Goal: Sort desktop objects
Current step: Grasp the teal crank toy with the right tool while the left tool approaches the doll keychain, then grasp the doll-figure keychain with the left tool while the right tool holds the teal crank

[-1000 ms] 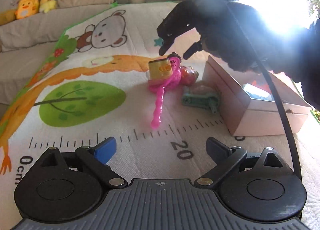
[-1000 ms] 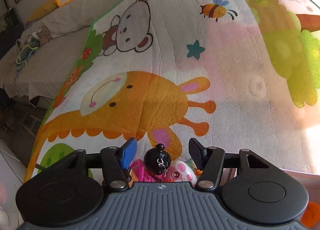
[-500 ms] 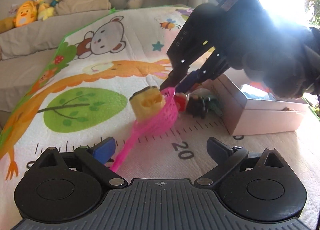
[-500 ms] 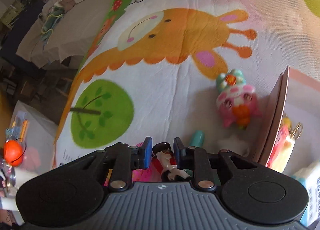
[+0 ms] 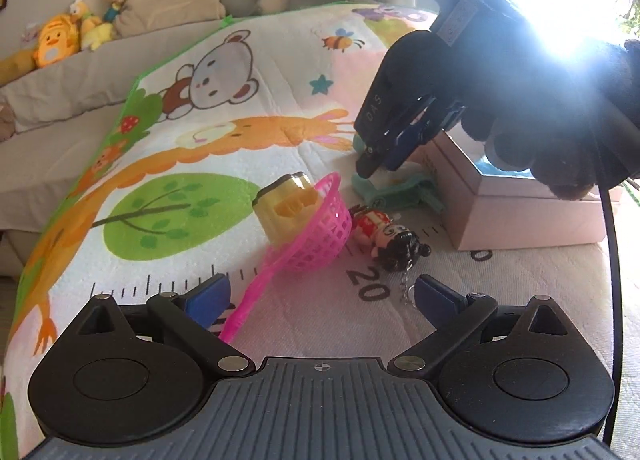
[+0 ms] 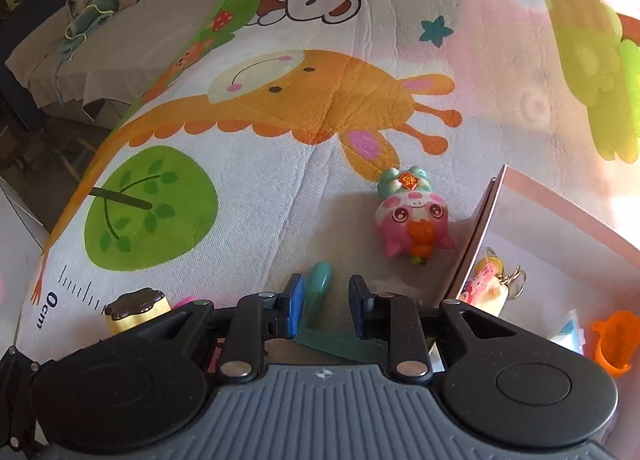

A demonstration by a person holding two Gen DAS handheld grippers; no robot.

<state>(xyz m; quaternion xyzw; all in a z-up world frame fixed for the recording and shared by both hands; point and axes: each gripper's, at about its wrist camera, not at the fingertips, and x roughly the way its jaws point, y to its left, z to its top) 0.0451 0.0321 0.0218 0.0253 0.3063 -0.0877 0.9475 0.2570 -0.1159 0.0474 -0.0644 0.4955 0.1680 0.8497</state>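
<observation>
Left tool (image 5: pixel 320 292): jaws spread wide, nothing between them, low over the play mat (image 5: pixel 248 140). Just ahead lies the pink scoop basket (image 5: pixel 320 236), tipped on its side with the yellow block toy (image 5: pixel 286 206) resting in its mouth; its handle runs back toward the tool's left finger. Likely staged for a grab at the handle or rim.

Doll keychain (image 5: pixel 386 234): lying flat on the mat just ahead-right of the left tool, touching the basket's right side, chain trailing toward the tool. It lies loose, gripped by nothing.

Right tool (image 6: pixel 325 300): jaws partly apart, empty, straddling the teal toy (image 6: pixel 320 280) directly below its tips. Whether the pads touch it cannot be told. Judged next pick.

Pink pig figure (image 6: pixel 414 220): ahead-right of the right tool, beside the pink box (image 6: pixel 476 232). The box stands open to the right and holds small items, so it seems to be the sorting destination.
</observation>
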